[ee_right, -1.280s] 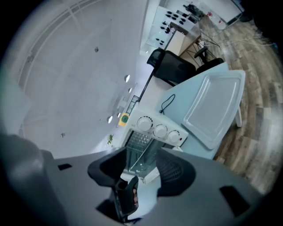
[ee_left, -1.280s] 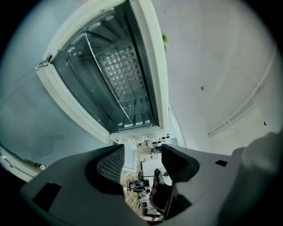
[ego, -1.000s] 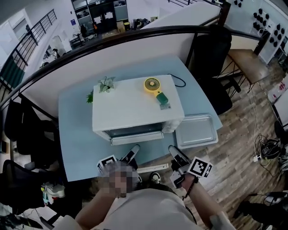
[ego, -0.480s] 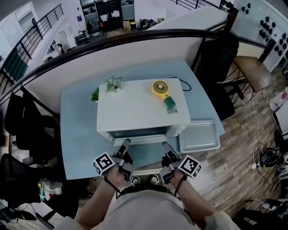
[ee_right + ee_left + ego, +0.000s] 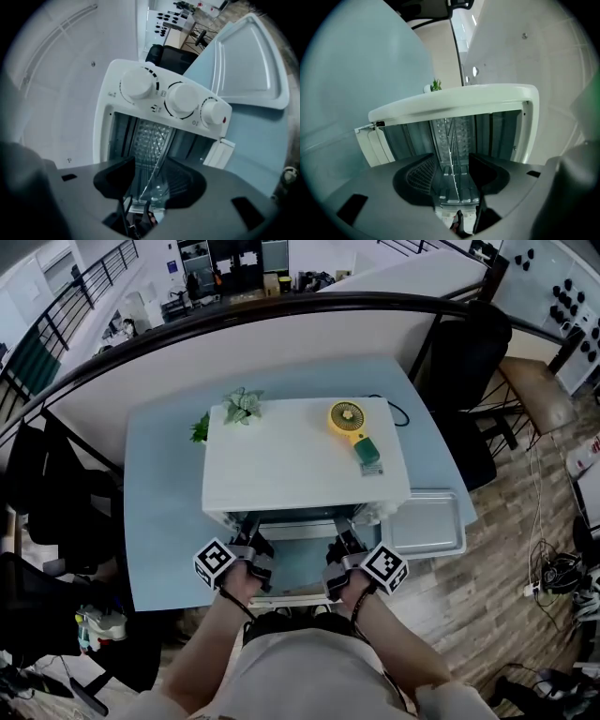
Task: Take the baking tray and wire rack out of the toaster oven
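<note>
We hold left hand-held gripper (image 5: 253, 541) and right hand-held gripper (image 5: 338, 543) at open toaster oven (image 5: 300, 456). Both are spread around wire rack (image 5: 449, 136) edge, and the left jaws have just been closing.

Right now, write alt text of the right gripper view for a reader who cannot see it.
The fingers of the right gripper stand apart, aimed at the wire rack inside an open white toaster oven. A baking tray lies on the blue table beside it.

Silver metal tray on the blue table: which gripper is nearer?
Right. The right gripper is left of the tray; the left gripper, jaws just closing over the wire rack, is farther left.
</note>
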`<state>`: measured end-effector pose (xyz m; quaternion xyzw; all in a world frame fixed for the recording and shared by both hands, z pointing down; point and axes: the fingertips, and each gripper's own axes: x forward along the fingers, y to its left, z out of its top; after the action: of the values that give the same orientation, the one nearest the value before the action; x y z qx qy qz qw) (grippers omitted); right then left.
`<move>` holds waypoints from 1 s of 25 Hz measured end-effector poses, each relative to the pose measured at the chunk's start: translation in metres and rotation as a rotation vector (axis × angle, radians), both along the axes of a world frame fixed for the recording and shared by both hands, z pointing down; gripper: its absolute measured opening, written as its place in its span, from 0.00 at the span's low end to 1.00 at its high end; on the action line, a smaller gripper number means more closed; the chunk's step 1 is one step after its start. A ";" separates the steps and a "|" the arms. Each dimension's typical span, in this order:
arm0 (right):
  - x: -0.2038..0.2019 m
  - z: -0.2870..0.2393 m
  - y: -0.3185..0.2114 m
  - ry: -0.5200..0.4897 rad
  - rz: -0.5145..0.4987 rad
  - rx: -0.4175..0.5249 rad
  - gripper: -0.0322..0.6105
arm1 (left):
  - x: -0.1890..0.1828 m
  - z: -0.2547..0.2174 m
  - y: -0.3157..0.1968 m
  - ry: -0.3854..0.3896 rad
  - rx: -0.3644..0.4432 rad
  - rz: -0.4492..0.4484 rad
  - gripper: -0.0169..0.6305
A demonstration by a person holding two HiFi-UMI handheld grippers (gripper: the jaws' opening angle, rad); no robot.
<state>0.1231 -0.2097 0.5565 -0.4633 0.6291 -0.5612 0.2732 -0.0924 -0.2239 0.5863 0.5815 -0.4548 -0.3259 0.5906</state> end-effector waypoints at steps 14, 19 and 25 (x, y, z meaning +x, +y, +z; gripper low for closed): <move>0.005 0.037 -0.071 -0.108 0.125 0.071 0.30 | -0.009 0.022 -0.049 0.071 0.107 -0.043 0.30; -0.001 0.034 -0.087 -0.160 0.141 0.128 0.25 | -0.002 0.018 -0.060 0.132 0.158 -0.045 0.29; 0.000 0.036 -0.100 -0.169 0.162 0.141 0.19 | 0.002 0.013 -0.068 0.168 0.226 -0.057 0.19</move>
<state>0.1234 -0.3100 0.5929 -0.4433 0.6021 -0.5288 0.4016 -0.0905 -0.2922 0.5988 0.6019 -0.3804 -0.4389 0.5480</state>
